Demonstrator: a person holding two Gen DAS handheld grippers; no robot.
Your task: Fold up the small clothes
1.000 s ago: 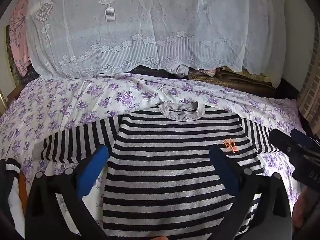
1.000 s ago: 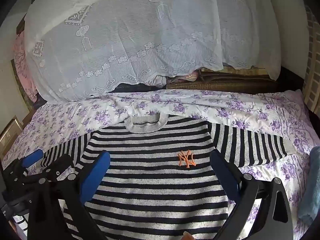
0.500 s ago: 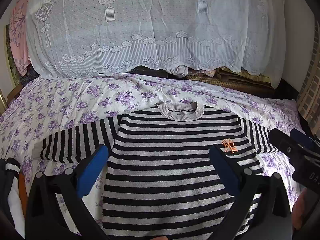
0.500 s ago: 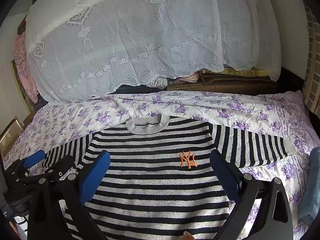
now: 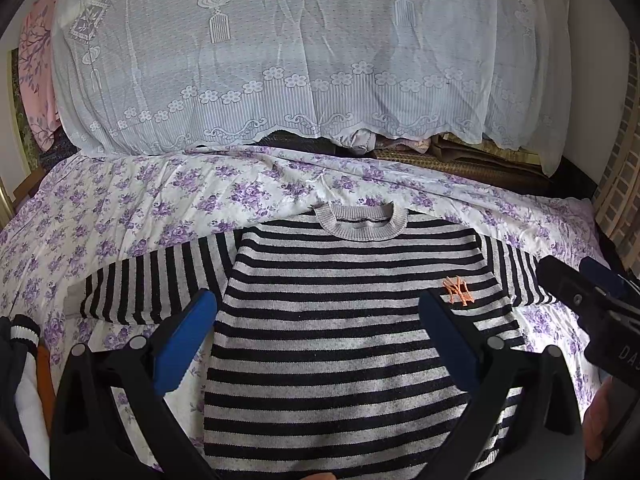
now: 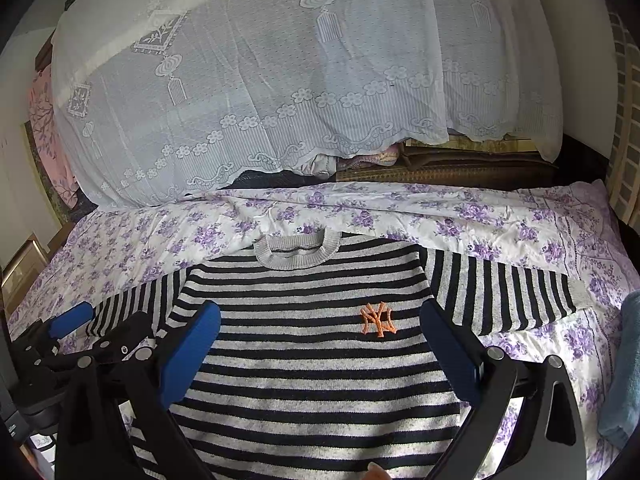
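Note:
A small black-and-grey striped sweater (image 5: 344,320) with a grey collar and an orange NY logo (image 5: 458,290) lies flat, front up, on the floral bed sheet (image 5: 160,208), both sleeves spread sideways. It also shows in the right wrist view (image 6: 312,360). My left gripper (image 5: 316,316) is open and empty above the sweater's body. My right gripper (image 6: 320,328) is open and empty above the chest, left of the logo (image 6: 378,318). Each gripper appears at the edge of the other's view.
A white lace cover (image 5: 300,52) drapes a tall pile at the back of the bed. Folded dark, white and orange clothes (image 5: 24,368) lie at the left. A blue-grey cloth (image 6: 624,364) lies at the right edge. Pink fabric (image 5: 36,60) hangs far left.
Both grippers have drifted slightly, the view tilting a little upward. The sweater has not moved and both grippers stay open.

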